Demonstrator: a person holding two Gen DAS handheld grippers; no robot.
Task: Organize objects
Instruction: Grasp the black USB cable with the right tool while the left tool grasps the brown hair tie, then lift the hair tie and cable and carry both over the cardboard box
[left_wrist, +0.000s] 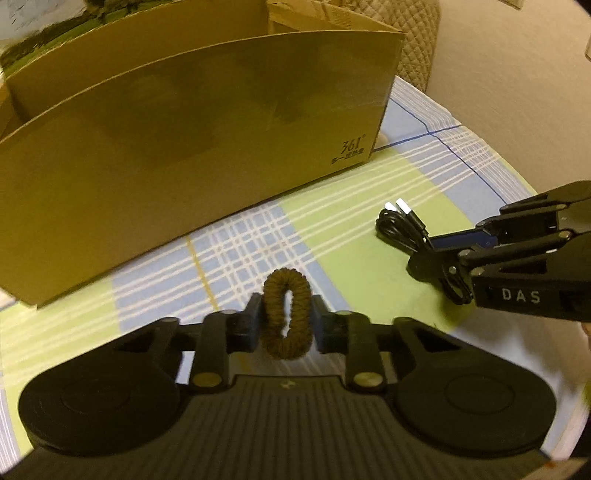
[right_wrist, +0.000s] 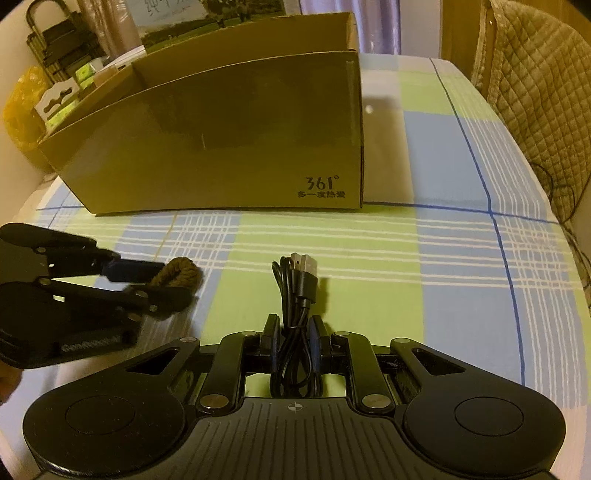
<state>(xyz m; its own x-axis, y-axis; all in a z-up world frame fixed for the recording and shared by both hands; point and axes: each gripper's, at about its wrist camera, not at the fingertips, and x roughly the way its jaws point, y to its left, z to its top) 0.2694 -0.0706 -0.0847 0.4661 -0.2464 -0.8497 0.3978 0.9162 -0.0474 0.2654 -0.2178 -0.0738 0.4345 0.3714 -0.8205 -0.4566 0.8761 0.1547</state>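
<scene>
A brown knitted hair tie (left_wrist: 286, 314) stands pinched between the fingers of my left gripper (left_wrist: 285, 312), just above the checked tablecloth. The right wrist view shows the same hair tie (right_wrist: 181, 273) in the left gripper (right_wrist: 162, 280). My right gripper (right_wrist: 294, 332) is shut on a coiled black USB cable (right_wrist: 295, 291), whose plugs point forward. From the left wrist view, the cable (left_wrist: 402, 225) pokes out of the right gripper (left_wrist: 428, 251) at the right. An open brown cardboard box (left_wrist: 192, 147) marked 361° stands ahead of both grippers, also seen as the box (right_wrist: 236, 140).
The table has a green, blue and white checked cloth (right_wrist: 406, 258). A quilted chair back (right_wrist: 535, 92) stands at the far right. Clutter, a yellow bag (right_wrist: 22, 110) and small packages sit left behind the box. The table edge (left_wrist: 517, 173) curves at the right.
</scene>
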